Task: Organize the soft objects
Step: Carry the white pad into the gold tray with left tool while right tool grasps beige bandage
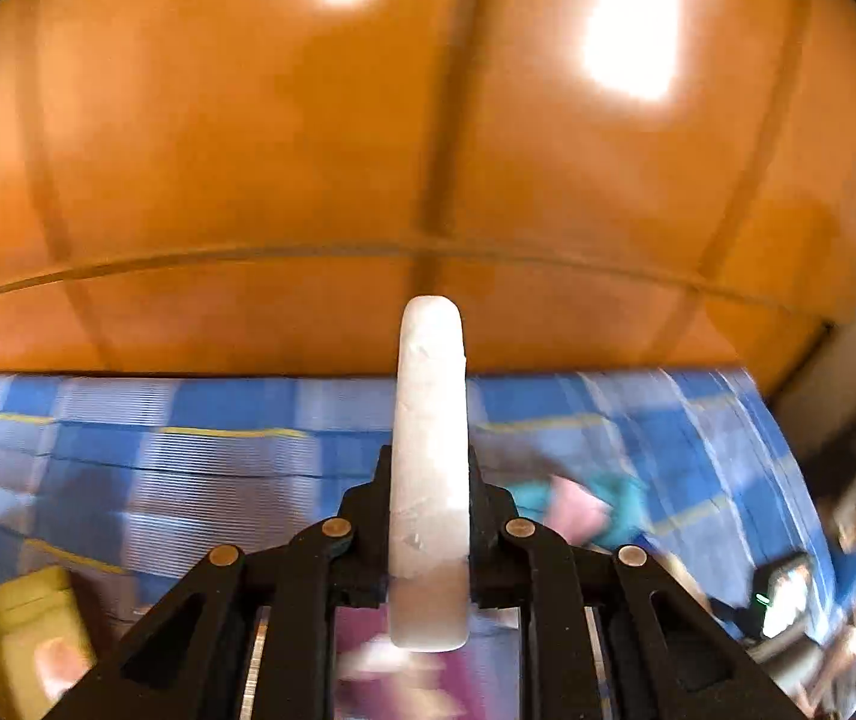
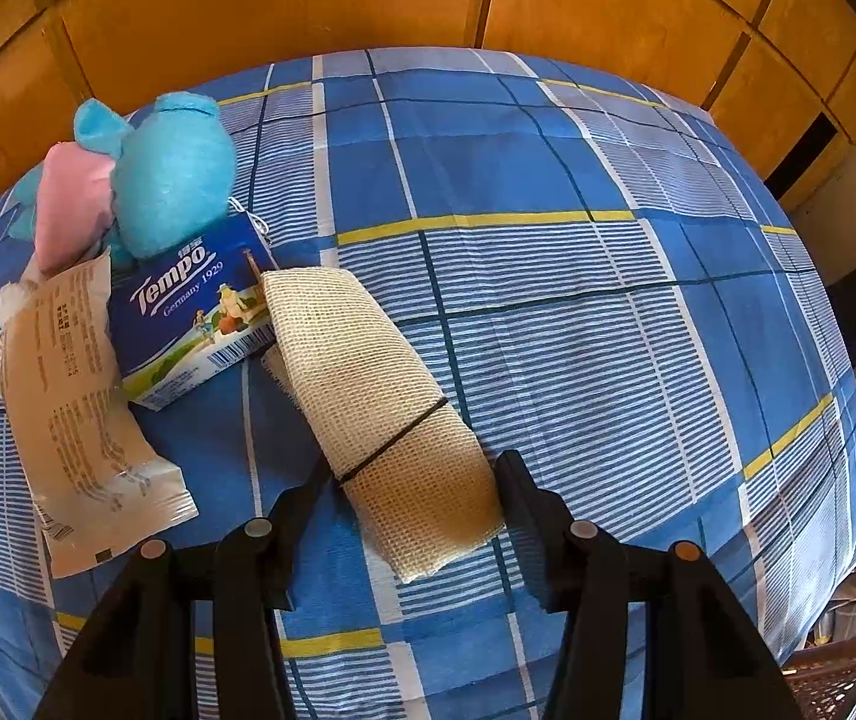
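The left gripper's [image 1: 429, 516] fingers were clamped on a flat white sponge [image 1: 429, 468], lifted above the bed [image 1: 188, 462]. The right gripper's [image 2: 413, 516] fingers stood apart around the near end of a rolled mesh cloth [image 2: 380, 408] lying on the checked bedsheet [image 2: 577, 300], not visibly pressing it. Beside the cloth lay a tissue pack [image 2: 194, 312], a wrapped packet [image 2: 80, 420] and a blue plush toy [image 2: 170, 174].

blue plaid bedsheet [image 2: 547, 180], turquoise-and-pink plush toy [image 2: 170, 180], beige mesh cloth [image 2: 380, 408]
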Motion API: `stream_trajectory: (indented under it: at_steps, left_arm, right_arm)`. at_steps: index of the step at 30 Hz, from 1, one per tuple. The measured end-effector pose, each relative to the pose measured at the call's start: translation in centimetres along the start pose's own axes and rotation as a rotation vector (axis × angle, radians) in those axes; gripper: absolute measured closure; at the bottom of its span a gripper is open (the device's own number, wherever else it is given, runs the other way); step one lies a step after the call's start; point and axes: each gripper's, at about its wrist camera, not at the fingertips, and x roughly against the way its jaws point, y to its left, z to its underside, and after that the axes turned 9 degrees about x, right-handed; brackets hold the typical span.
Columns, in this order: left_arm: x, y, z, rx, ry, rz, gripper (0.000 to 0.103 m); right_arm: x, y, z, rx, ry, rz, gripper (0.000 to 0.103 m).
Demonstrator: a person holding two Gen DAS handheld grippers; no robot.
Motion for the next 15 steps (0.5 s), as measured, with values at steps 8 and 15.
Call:
stream_trajectory:
  at_steps: [8, 15]
  left_arm:
    - [5.9, 14.7, 4.7, 0.138, -0.093, -0.172, 0.085]
    - [10.6, 24.1, 13.6, 0.282, -0.108, -0.284, 0.085]
  right_arm:
    - [0.2, 0.3, -0.1, 0.005, -0.004, 0.01, 0.051]
    - [0.5, 1.3, 0.2, 0.049, -0.023, 0.052, 0.051]
